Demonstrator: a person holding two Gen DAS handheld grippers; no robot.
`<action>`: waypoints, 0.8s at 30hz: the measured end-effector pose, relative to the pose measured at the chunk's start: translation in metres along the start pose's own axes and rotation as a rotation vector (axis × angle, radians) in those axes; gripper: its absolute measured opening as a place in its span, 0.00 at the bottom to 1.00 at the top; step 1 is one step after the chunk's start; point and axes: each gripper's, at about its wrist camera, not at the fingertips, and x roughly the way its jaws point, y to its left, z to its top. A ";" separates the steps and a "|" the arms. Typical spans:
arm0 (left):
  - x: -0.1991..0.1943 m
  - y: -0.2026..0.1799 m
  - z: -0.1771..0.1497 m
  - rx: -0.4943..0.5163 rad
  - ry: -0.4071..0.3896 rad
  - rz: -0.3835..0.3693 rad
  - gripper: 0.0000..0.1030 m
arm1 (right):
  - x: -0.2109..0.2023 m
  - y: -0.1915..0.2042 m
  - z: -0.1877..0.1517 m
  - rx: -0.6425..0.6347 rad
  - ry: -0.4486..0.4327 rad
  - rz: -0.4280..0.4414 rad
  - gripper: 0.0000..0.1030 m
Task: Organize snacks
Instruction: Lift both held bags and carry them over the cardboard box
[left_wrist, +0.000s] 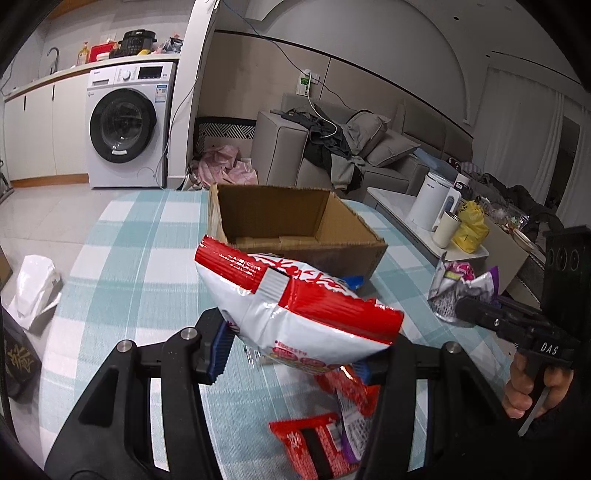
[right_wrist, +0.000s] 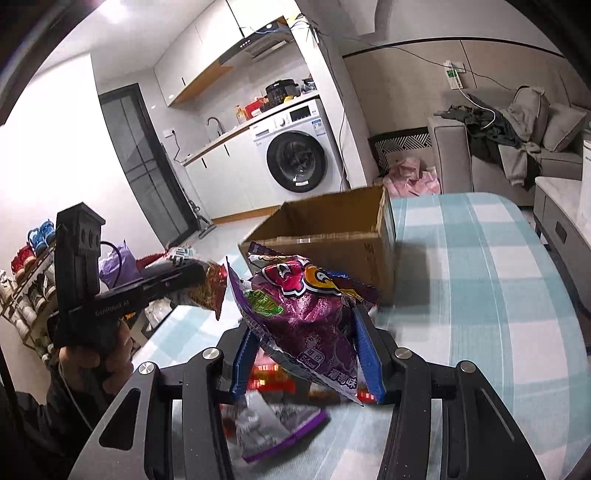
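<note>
My left gripper (left_wrist: 295, 354) is shut on a red and white snack bag (left_wrist: 295, 299), held above the table just short of the open cardboard box (left_wrist: 295, 221). My right gripper (right_wrist: 306, 354) is shut on a purple snack bag (right_wrist: 310, 306), also lifted in front of the box (right_wrist: 332, 240). The box looks empty inside. The right gripper with its purple bag (left_wrist: 465, 288) shows at the right of the left wrist view. The left gripper with its bag (right_wrist: 207, 288) shows at the left of the right wrist view.
Several loose red and purple snack packets (left_wrist: 332, 424) lie on the checked tablecloth (left_wrist: 129, 258) below the grippers, and they also show in the right wrist view (right_wrist: 273, 424). A side table with a kettle and cups (left_wrist: 432, 206) stands to the right. A white bag (left_wrist: 33, 288) lies on the floor.
</note>
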 end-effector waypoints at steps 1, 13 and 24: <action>0.000 -0.001 0.003 0.003 -0.003 0.003 0.48 | 0.000 -0.001 0.004 0.000 -0.008 0.000 0.48; 0.020 -0.007 0.047 0.022 -0.015 0.030 0.48 | 0.014 -0.006 0.054 0.023 -0.050 0.008 0.48; 0.050 -0.009 0.082 0.036 -0.006 0.045 0.48 | 0.034 -0.010 0.083 0.023 -0.048 0.020 0.48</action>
